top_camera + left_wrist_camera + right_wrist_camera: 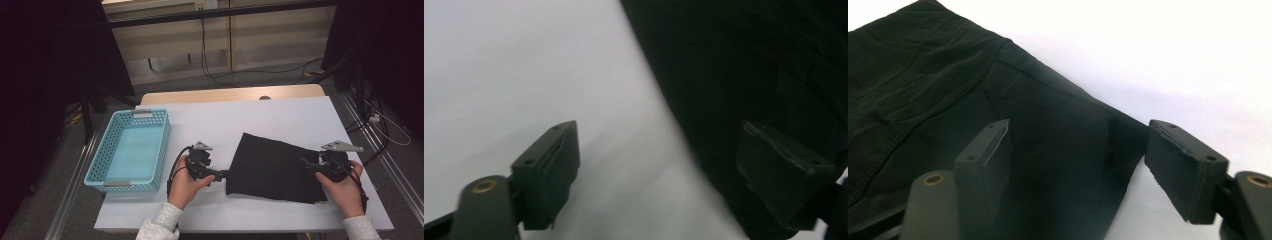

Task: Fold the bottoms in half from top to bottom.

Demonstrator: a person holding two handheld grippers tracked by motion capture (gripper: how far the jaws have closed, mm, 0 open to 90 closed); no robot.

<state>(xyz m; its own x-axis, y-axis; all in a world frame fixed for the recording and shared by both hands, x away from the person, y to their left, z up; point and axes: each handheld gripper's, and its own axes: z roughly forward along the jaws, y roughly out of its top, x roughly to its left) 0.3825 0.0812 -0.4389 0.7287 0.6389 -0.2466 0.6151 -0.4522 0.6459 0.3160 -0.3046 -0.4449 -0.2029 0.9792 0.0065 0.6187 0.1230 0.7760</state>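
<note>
**Both hand-held grippers open at the folded black cloth**

Nearest the person, the two hands come in over the front edge of the bench (280,112), and everything is placed from the folded black cloth (272,167) lying flat on the white surface. At the cloth's left edge sits the left hand-held gripper (223,174), its jaws spread wide; in the left gripper view (674,165) one jaw hangs over bare white bench, the other over the dark fabric, with the cloth's edge running between them and nothing pinched. At the cloth's right end, the right hand-held gripper (306,165) points inward over the fabric, jaws parted. The right gripper view (1078,160) shows the cloth's corner lying loose between the pads, one jaw above the fabric, the other just off its edge, neither pressing. Well to the left of the cloth, beyond the left hand, a light blue perforated basket (161,142) rests on the bench. Farther back, past the cloth, cables (205,50) trail down the wall onto the floor.
</note>
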